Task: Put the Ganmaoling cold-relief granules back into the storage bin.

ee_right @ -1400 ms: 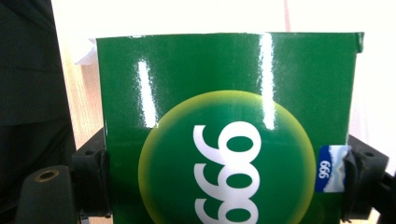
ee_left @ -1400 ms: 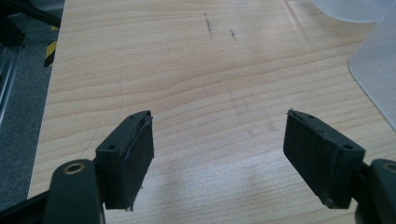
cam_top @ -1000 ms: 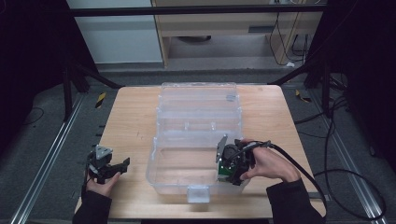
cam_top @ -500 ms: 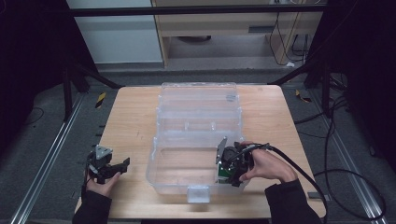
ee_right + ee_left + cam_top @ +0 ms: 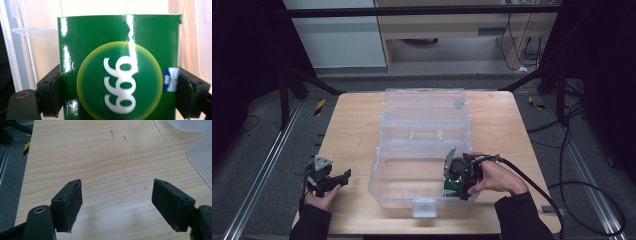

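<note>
Green box (image 5: 120, 70), glossy, white numerals, probably cardboard.

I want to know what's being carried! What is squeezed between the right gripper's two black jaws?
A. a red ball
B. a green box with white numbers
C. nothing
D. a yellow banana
B: the right gripper clamps a glossy green box with white numbers.

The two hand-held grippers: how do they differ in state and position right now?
The left hand-held gripper is open with nothing between its jaws; the right hand-held gripper is shut on a green box. The left hand-held gripper sits over bare table left of the clear plastic case; the right hand-held gripper is at the case's near right corner. Both are held by a hand and have black jaws.
</note>
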`<action>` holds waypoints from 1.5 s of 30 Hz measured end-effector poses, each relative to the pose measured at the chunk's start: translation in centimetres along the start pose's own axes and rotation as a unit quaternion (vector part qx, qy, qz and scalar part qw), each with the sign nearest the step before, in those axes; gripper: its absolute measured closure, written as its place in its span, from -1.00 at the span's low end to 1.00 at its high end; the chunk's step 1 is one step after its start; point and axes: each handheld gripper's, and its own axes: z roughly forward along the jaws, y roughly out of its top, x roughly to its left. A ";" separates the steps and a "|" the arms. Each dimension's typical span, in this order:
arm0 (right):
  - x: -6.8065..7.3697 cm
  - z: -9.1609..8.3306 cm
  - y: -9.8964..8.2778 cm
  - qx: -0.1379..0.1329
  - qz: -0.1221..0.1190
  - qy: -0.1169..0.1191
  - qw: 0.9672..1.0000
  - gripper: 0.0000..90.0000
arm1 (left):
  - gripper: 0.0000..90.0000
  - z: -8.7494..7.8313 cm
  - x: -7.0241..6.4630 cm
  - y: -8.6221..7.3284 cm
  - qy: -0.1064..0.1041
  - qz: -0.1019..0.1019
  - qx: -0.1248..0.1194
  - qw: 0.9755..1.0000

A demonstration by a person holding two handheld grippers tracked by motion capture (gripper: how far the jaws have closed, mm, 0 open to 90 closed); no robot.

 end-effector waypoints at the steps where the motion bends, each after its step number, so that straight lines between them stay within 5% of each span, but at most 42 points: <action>1: 0.0 0.0 0.0 0.000 0.002 0.000 1.000 -0.69 | -0.47 0.0 0.0 0.0 0.000 0.000 0.000 1.000; 4: 0.0 -0.3 -0.1 0.001 0.009 0.000 1.000 -0.71 | -0.47 0.0 0.0 0.0 0.000 0.000 0.000 1.000; 11: 0.3 -2.9 -1.0 -0.051 0.025 -0.012 0.998 -0.73 | -0.47 0.0 -0.1 0.0 0.000 0.001 0.000 1.000; 12: 0.5 -4.0 -1.5 -0.075 0.032 -0.027 0.996 -0.77 | -0.47 0.0 0.0 0.0 0.000 0.001 0.000 1.000; 15: 0.5 -4.9 -2.0 -0.089 0.039 -0.037 0.995 -0.81 | -0.47 -0.1 -0.1 0.0 0.001 0.000 0.000 1.000; 17: 0.6 -6.4 -3.2 -0.121 0.065 -0.062 0.989 -0.83 | -0.47 -0.1 -0.1 0.0 0.001 0.000 -0.001 1.000; 18: 0.6 -6.4 -3.2 -0.121 0.065 -0.062 0.989 -0.83 | -0.47 -0.1 -0.1 0.0 0.001 0.000 -0.001 1.000; 19: 0.7 -6.9 -4.2 -0.144 0.085 -0.076 0.983 -0.84 | -0.47 -0.1 -0.1 0.0 0.001 0.000 -0.001 1.000; 20: 0.7 -6.9 -4.2 -0.144 0.085 -0.076 0.983 -0.84 | -0.47 -0.1 -0.1 0.0 0.001 0.000 -0.001 1.000; 24: 1.0 -7.3 -6.6 -0.166 0.125 -0.103 0.973 -0.88 | -0.47 -0.1 -0.1 0.0 0.001 0.001 0.000 1.000; 25: 1.1 -7.2 -7.8 -0.172 0.143 -0.115 0.968 -0.90 | -0.47 -0.1 -0.2 0.0 0.001 0.001 0.000 1.000; 26: 1.1 -7.2 -7.8 -0.172 0.143 -0.115 0.968 -0.90 | -0.47 -0.1 -0.2 0.0 0.001 0.001 0.000 1.000; 29: 1.2 -6.9 -9.4 -0.185 0.170 -0.131 0.959 -0.91 | -0.47 -0.1 -0.2 0.0 0.002 0.001 0.000 1.000; 35: 1.0 -5.9 -11.9 -0.215 0.231 -0.159 0.936 -0.92 | -0.47 -0.1 -0.2 0.0 0.001 0.001 0.001 1.000; 36: 0.8 -5.4 -12.6 -0.223 0.250 -0.171 0.927 -0.92 | -0.47 -0.1 -0.2 0.0 0.001 0.001 0.001 1.000; 37: 0.8 -5.4 -12.6 -0.223 0.250 -0.171 0.927 -0.92 | -0.46 -0.1 -0.2 0.0 0.001 0.001 0.001 1.000; 38: 0.5 -4.9 -13.2 -0.219 0.268 -0.178 0.921 -0.93 | -0.46 -0.1 -0.2 0.0 0.000 0.001 0.001 1.000; 39: 0.5 -4.9 -13.2 -0.219 0.268 -0.178 0.921 -0.93 | -0.45 -0.1 -0.2 0.0 0.000 0.001 0.001 1.000; 40: 0.2 -4.4 -13.9 -0.222 0.284 -0.186 0.914 -0.93 | -0.45 -0.1 -0.2 0.0 0.000 0.001 0.001 1.000; 41: 0.2 -4.4 -13.9 -0.222 0.284 -0.186 0.914 -0.93 | -0.44 -0.1 -0.2 0.0 0.000 0.001 0.001 1.000; 42: -0.1 -3.6 -14.5 -0.224 0.302 -0.194 0.906 -0.93 | -0.43 -0.1 -0.2 0.0 -0.002 0.002 0.001 1.000; 44: -0.2 -3.2 -14.8 -0.224 0.311 -0.195 0.903 -0.93 | -0.42 -0.1 -0.2 0.0 -0.002 0.003 0.001 1.000; 45: -0.5 -2.4 -15.6 -0.225 0.327 -0.206 0.894 -0.93 | -0.42 -0.1 -0.2 0.0 -0.003 0.002 0.002 1.000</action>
